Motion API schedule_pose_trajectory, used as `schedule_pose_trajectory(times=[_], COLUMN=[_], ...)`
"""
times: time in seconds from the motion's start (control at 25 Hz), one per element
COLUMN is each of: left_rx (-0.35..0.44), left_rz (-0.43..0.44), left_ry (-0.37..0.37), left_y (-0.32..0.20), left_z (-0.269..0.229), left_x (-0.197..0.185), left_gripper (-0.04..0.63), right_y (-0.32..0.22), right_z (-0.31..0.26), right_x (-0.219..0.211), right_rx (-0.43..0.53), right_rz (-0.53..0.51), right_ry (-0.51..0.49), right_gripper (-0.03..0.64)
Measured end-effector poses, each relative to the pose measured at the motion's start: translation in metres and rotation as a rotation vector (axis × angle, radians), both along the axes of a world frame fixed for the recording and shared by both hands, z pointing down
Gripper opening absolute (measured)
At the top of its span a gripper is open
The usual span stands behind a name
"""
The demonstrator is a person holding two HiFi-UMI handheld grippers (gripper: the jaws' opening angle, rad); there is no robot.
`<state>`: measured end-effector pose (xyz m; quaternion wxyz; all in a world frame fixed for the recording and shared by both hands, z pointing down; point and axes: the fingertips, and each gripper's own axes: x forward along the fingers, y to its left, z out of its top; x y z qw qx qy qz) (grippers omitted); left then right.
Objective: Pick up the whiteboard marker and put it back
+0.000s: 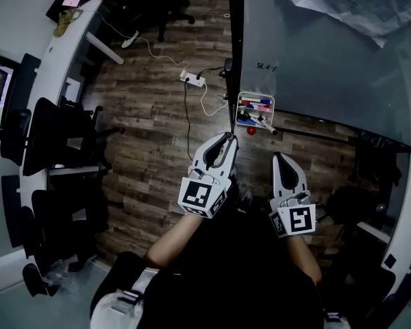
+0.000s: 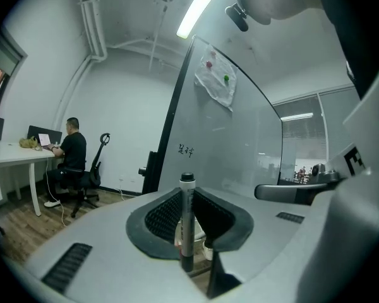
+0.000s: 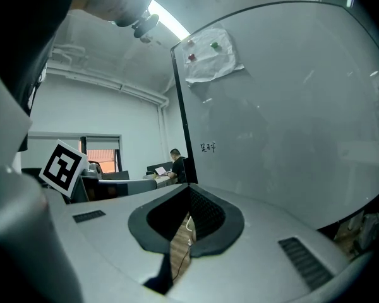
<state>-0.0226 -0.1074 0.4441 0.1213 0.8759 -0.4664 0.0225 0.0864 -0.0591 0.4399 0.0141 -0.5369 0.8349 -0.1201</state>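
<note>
A whiteboard marker (image 2: 187, 223) with a black cap stands upright between the pads of my left gripper (image 2: 187, 191), which is shut on it. In the head view the left gripper (image 1: 227, 137) points at a small white tray (image 1: 256, 94) of several markers fixed at the whiteboard's (image 1: 329, 53) lower edge, and stops a little short of it. My right gripper (image 1: 279, 157) hangs lower and to the right. In the right gripper view its jaws (image 3: 189, 191) are shut with nothing between them, facing the whiteboard (image 3: 290, 118).
A power strip (image 1: 193, 79) and cables lie on the wooden floor beyond the grippers. Black office chairs (image 1: 48, 136) and a long white desk (image 1: 61, 60) line the left side. A person (image 2: 72, 150) sits at a desk far off. Paper (image 2: 218, 77) is pinned to the board.
</note>
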Motion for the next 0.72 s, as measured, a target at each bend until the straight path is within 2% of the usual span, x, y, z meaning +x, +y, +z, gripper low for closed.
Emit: schedule_pose_trajectory(times=[0.2,0.72], left_rx=[-0.013,-0.043], left_rz=[0.004,-0.005], left_ry=[0.005,0.026], left_y=[-0.023,-0.064], left_z=[0.008,0.025], left_x=[0.003,0.011], left_gripper=[0.067,0.068], right_y=[-0.015,-0.040], right_z=[0.010,0.022], right_x=[0.002,0.008], right_rx=[-0.036,-0.073], right_rz=[0.004,0.030], right_ry=[0.026,0.007], right_gripper=[0.014,0.014])
